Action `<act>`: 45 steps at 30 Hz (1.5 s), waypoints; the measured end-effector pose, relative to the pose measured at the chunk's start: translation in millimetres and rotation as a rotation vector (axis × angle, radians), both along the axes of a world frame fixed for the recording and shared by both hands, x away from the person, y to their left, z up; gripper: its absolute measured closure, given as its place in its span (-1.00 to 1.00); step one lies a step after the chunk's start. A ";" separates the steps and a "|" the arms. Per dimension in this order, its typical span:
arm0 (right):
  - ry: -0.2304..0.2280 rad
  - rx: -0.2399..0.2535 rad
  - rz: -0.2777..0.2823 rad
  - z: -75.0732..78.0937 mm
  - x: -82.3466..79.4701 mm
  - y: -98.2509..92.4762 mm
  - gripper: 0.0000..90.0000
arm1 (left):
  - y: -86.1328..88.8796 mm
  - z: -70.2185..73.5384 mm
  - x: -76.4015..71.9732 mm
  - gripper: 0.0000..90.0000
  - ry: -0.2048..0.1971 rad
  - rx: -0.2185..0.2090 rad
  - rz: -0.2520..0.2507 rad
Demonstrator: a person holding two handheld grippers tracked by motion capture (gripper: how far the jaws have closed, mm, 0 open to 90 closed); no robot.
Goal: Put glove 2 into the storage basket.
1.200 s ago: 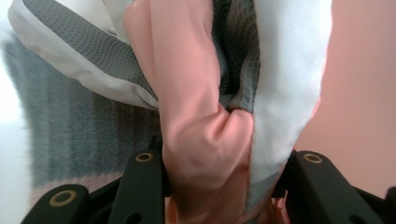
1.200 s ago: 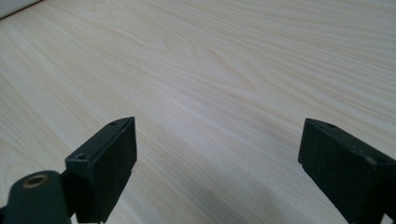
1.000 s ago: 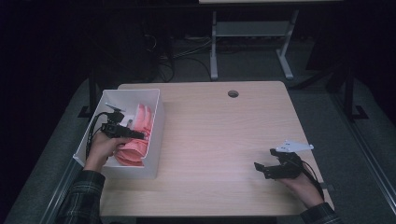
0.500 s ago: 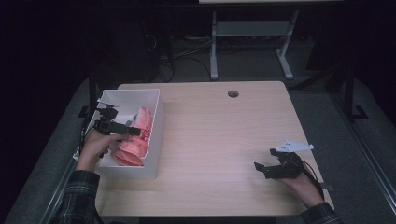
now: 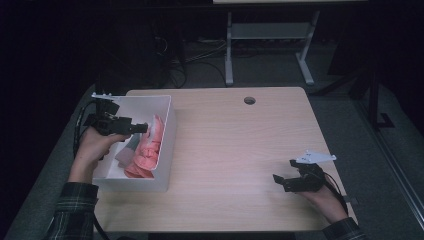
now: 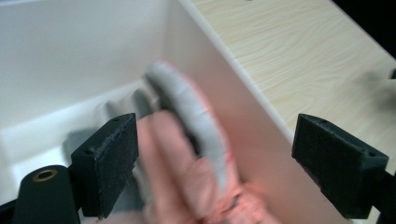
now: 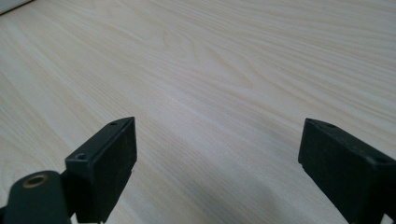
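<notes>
Left tongs (image 5: 142,128) gape wide above pink cloth (image 5: 146,150) in white bin (image 5: 167,131).

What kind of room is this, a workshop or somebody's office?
Probably a lab or test room rather than an office. A plain wooden table with a cable hole stands on grey carpet in a dark room, cables trail along the floor behind it, and a metal stand sits at the back.

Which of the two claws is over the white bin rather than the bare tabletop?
The left claw, open above the pink cloth in the white bin; the right claw hovers over bare wood.
</notes>
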State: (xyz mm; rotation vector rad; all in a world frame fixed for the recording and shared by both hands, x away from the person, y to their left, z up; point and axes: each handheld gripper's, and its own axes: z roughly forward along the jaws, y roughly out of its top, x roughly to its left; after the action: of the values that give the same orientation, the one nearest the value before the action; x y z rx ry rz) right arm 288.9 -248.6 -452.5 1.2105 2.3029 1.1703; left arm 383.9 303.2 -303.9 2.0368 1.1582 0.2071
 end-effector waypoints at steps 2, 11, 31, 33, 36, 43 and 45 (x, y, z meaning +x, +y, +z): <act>-0.001 -0.001 0.000 0.0 -0.1 -0.2 -0.75 | -10.8 3.9 -1.7 -0.68 -0.019 0.002 -0.025; -0.002 -0.004 0.002 0.1 -0.5 -0.3 -0.75 | -68.7 12.9 -11.1 -0.68 -0.072 0.011 -0.138; -0.002 -0.017 0.010 0.3 -1.4 0.4 -0.75 | -168.0 -11.4 -36.1 -0.68 -0.108 0.040 -0.311; -0.003 -0.018 0.010 0.2 -1.4 0.7 -0.75 | -175.2 -16.9 -38.8 -0.68 -0.105 0.052 -0.331; -0.004 -0.017 0.014 0.2 -1.6 1.1 -0.75 | -185.9 -27.8 -42.2 -0.68 -0.101 0.066 -0.361; -0.003 -0.023 0.021 -0.3 -1.9 1.5 -0.75 | -202.1 -53.5 -49.8 -0.68 -0.093 0.069 -0.391; -0.003 -0.024 0.023 -0.5 -2.3 1.6 -0.75 | -205.0 -60.3 -51.3 -0.68 -0.098 0.063 -0.398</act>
State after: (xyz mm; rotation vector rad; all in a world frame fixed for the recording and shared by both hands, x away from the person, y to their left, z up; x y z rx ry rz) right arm 286.6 -247.0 -453.0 1.1760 2.3286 1.1474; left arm 332.6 98.2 -364.2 2.2371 0.6755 0.1448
